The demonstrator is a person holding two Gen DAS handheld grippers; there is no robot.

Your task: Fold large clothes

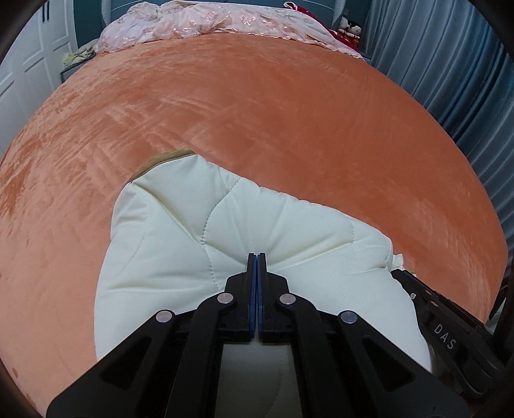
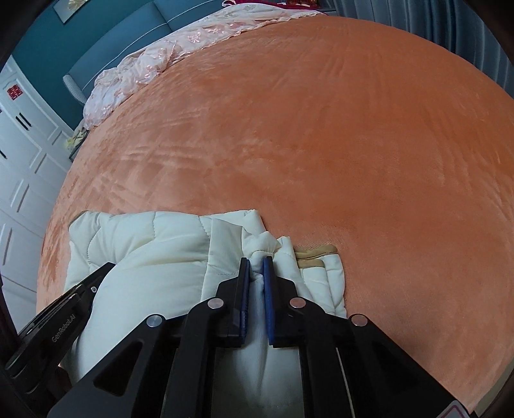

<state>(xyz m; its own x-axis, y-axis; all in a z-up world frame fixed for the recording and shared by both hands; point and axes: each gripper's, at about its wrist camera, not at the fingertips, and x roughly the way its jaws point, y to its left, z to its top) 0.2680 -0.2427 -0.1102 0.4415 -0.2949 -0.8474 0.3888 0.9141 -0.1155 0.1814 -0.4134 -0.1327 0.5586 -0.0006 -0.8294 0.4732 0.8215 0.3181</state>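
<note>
My left gripper (image 1: 257, 255) was pinched tight, blue pads together on a pucker of the cream quilted garment (image 1: 199, 244) at lower centre of its frame. My right gripper (image 2: 256, 258) sat narrow, a bunch of the same fabric wedged between its pads, low centre in its own view. The garment lay bundled on the orange bedspread (image 2: 353, 144), tan trim (image 2: 316, 252) peeking just right of the right claw. A pink embroidered cover (image 1: 199, 22) was heaped along the top edge. My worry: the puffy fill could slip from those thin bites if I lifted unevenly, and the stacked layers could slide apart.
</note>
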